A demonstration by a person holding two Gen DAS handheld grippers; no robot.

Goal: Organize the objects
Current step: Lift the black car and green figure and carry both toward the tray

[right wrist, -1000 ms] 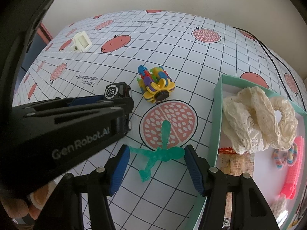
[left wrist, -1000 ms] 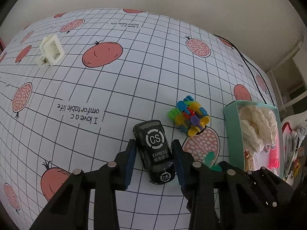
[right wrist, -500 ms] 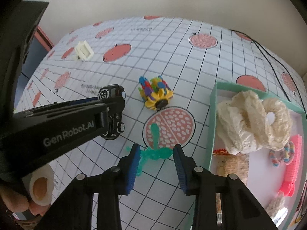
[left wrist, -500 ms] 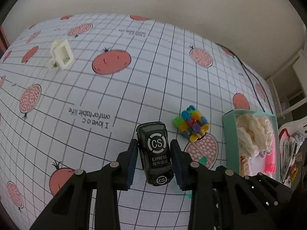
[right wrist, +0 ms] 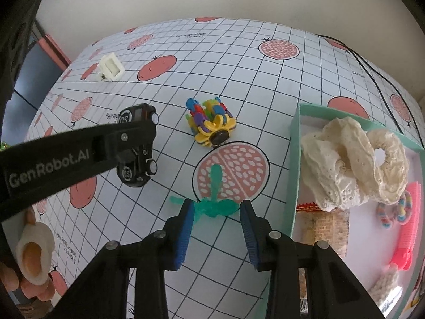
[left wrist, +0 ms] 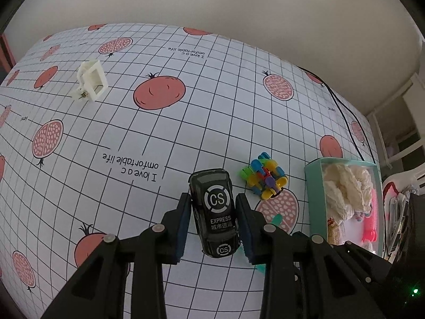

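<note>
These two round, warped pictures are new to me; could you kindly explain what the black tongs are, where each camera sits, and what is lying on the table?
No robot arm here: a person holds one pair of tongs in each hand, and a fisheye camera on each looks forward along its two fingers, hence the bulging view.

In the left wrist view, the left tongs are shut on a black toy car marked "CS EXPRESS".

In the right wrist view, the right tongs grip a green translucent toy. The same car and left tongs show on the left there.

On the pomegranate-print tablecloth lie a colourful plastic block toy and a white plastic frame. A teal box at the right holds cream lace scrunchies and a pink comb-like item.
</note>
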